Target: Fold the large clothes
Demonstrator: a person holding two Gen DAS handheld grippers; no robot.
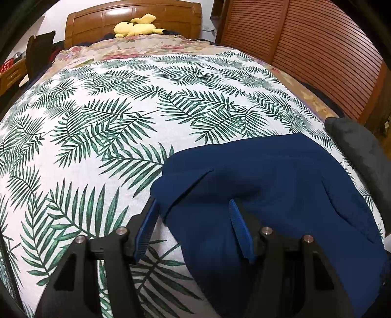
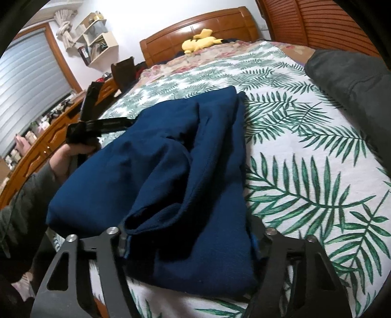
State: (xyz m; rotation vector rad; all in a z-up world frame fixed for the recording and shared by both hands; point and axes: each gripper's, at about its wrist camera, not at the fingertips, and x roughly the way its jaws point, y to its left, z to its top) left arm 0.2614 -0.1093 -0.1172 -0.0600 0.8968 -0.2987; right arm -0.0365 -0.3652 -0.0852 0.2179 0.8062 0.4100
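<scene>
A navy blue garment [image 1: 268, 181] lies partly folded on the leaf-print bedspread [image 1: 97, 122]. In the left wrist view my left gripper [image 1: 193, 212] is open, its fingers astride the garment's near left corner. In the right wrist view the same garment [image 2: 171, 159] is bunched in layered folds. My right gripper [image 2: 190, 242] is open around its near end, with cloth lying between the fingers. The left gripper [image 2: 97, 124] also shows there, held by a hand at the garment's far left edge.
A yellow plush toy [image 1: 136, 27] lies at the wooden headboard [image 1: 134, 17]. A dark grey cloth [image 1: 361, 156] lies at the bed's right edge, also in the right wrist view [image 2: 352, 73]. A slatted wooden wardrobe [image 1: 305, 41] stands to the right. A wooden dresser [image 2: 48, 137] stands to the left.
</scene>
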